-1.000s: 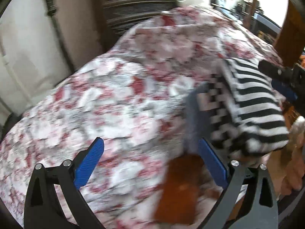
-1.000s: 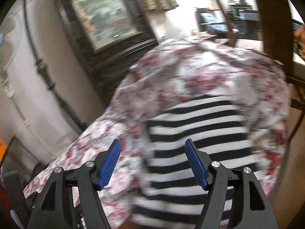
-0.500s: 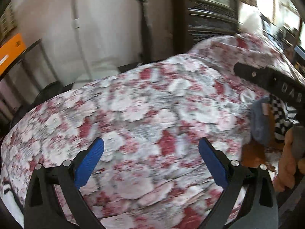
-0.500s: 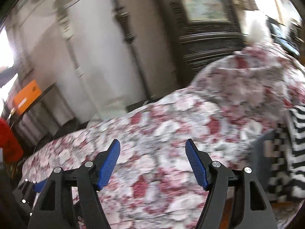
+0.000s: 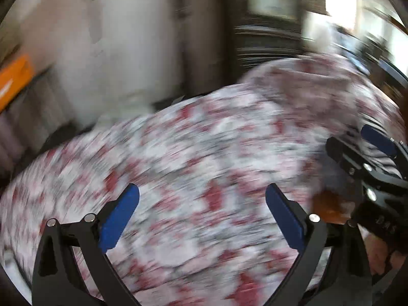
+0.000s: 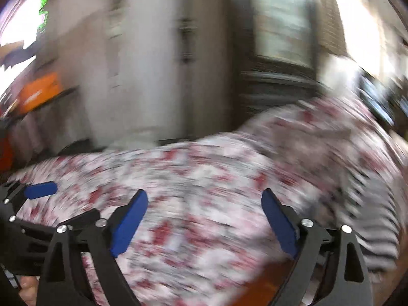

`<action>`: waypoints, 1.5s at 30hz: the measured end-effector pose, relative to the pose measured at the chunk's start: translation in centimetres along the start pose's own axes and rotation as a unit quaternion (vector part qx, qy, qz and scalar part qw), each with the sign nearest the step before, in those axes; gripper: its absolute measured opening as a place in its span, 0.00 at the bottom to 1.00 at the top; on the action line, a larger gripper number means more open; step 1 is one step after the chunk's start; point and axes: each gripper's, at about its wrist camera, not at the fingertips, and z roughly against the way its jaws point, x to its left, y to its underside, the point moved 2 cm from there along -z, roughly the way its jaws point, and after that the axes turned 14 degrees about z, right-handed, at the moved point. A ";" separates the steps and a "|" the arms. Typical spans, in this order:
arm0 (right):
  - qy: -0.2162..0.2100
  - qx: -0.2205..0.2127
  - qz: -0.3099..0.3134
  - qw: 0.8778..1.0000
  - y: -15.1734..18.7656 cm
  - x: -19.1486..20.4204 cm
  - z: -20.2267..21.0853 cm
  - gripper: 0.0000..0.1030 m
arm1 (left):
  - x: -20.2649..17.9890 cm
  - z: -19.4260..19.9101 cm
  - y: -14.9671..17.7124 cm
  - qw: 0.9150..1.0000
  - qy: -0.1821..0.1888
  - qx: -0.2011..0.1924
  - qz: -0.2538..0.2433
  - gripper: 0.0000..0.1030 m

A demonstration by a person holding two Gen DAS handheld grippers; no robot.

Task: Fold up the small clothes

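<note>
1. Your left gripper (image 5: 202,216) sits at the bottom of its own view with the jaws wide and nothing between them, only the floral tablecloth (image 5: 193,158) blurred beneath.
2. Your right gripper (image 6: 205,220) is the same story, except its jaws are opening further right now, and there is nothing between the pads either.
3. The task's thing, the striped garment (image 6: 374,219), lies at the right edge of the right wrist view, on the cloth and clear of both grippers. In the left wrist view only a sliver of it shows at the far right, behind the right gripper.
4. Why empty and wide? By my reading you are done with that piece and are swinging over for the next one — open jaws are ready for a fresh pinch.
5. Against a second ago: the stripes filled the middle of the right wrist view, right between the jaws; now they sit off to the right. Both views have swept left — more wall, and an orange box (image 6: 38,91) at the upper left.
6. Everything is smeared, so I cannot tell how neatly the garment lies.
</note>
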 end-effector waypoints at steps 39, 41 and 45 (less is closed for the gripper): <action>0.098 -0.018 -0.249 0.963 7.1 -17.1 8.0 0.97 | -20.6 3.4 5.2 0.986 0.011 -0.006 -0.169 0.95; 0.096 -0.019 -0.246 0.964 6.9 -16.9 7.9 0.97 | -20.5 3.3 5.1 0.986 0.009 -0.005 -0.169 0.95; 0.096 -0.019 -0.239 0.966 6.8 -16.8 8.0 0.97 | -20.2 3.1 5.1 0.986 0.015 -0.003 -0.164 0.95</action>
